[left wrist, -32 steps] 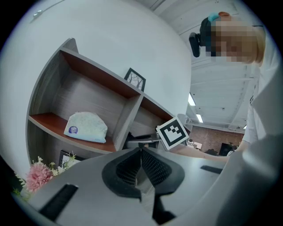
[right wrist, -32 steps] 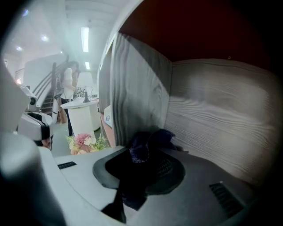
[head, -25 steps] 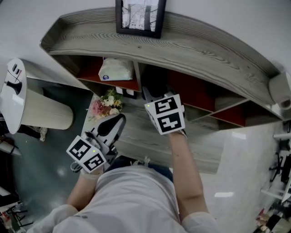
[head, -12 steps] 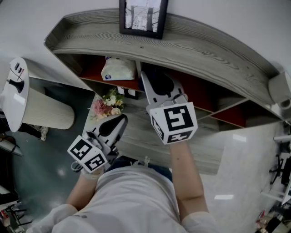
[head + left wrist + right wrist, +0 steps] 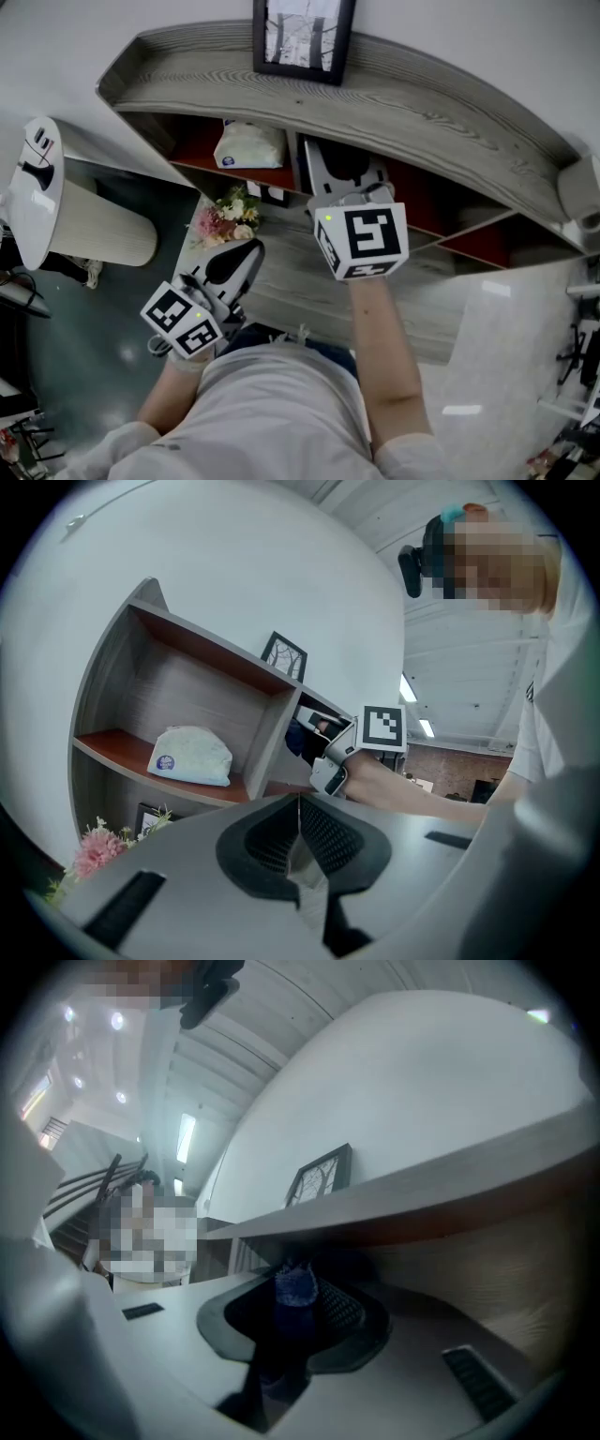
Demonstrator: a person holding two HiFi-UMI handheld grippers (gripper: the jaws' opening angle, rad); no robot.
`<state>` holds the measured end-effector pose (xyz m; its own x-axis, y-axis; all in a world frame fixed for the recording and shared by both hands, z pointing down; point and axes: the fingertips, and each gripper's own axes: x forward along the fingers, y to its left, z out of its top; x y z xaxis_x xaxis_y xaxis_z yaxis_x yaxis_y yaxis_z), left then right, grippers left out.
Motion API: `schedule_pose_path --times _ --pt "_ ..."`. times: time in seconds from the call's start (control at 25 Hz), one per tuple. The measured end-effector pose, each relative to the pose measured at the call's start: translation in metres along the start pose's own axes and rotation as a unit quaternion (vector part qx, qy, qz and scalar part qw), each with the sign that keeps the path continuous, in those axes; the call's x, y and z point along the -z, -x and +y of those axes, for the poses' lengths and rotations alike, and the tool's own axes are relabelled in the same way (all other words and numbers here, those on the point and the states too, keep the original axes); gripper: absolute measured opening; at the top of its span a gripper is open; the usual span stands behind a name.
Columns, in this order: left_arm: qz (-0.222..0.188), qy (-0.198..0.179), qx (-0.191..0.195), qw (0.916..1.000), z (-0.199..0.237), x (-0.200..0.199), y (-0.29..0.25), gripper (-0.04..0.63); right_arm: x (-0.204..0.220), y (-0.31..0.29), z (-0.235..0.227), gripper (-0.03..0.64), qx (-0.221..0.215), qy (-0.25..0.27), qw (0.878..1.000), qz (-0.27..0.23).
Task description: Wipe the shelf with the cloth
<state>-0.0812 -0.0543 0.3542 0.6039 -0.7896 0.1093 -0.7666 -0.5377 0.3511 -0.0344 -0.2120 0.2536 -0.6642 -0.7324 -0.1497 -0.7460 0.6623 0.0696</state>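
The shelf unit (image 5: 441, 108) has a grey wood top board and red-brown inner boards. My right gripper (image 5: 343, 159) reaches into the middle compartment just under that top board, shut on a dark blue cloth (image 5: 296, 1288) that bunches between its pads. In the left gripper view the cloth (image 5: 302, 741) shows at the compartment's mouth. The right gripper view has the underside of the top board (image 5: 450, 1208) close above the jaws. My left gripper (image 5: 234, 262) hangs lower left, in front of the shelf, shut with nothing in it.
A framed picture (image 5: 302, 37) stands on the top board. A white tissue pack (image 5: 248, 145) lies in the left compartment, with pink flowers (image 5: 223, 217) and a small frame on the board below. A white lamp shade (image 5: 37, 187) stands at far left.
My right gripper has risen with the cloth and tipped upward, from the lower board into the compartment under the top board. The left gripper has stayed where it was.
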Motion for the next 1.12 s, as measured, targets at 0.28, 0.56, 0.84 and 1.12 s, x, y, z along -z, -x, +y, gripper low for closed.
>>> schedule_pose_path --times 0.28,0.56,0.84,1.12 --pt "0.001 0.003 -0.006 1.0000 0.006 0.001 -0.001 0.017 0.028 -0.024 -0.027 0.084 0.035 0.013 0.998 0.040" --pt "0.001 0.007 -0.012 0.9999 0.011 0.001 -0.001 0.017 0.060 -0.035 -0.040 0.081 0.048 0.021 0.995 0.090" --pt "0.003 0.008 -0.006 0.9999 0.007 0.003 -0.003 0.017 0.107 -0.029 -0.034 0.080 0.019 0.045 0.977 0.210" --pt "0.004 0.008 0.001 1.0000 0.002 0.006 -0.004 0.017 0.139 -0.007 -0.012 0.078 -0.034 0.081 0.953 0.288"
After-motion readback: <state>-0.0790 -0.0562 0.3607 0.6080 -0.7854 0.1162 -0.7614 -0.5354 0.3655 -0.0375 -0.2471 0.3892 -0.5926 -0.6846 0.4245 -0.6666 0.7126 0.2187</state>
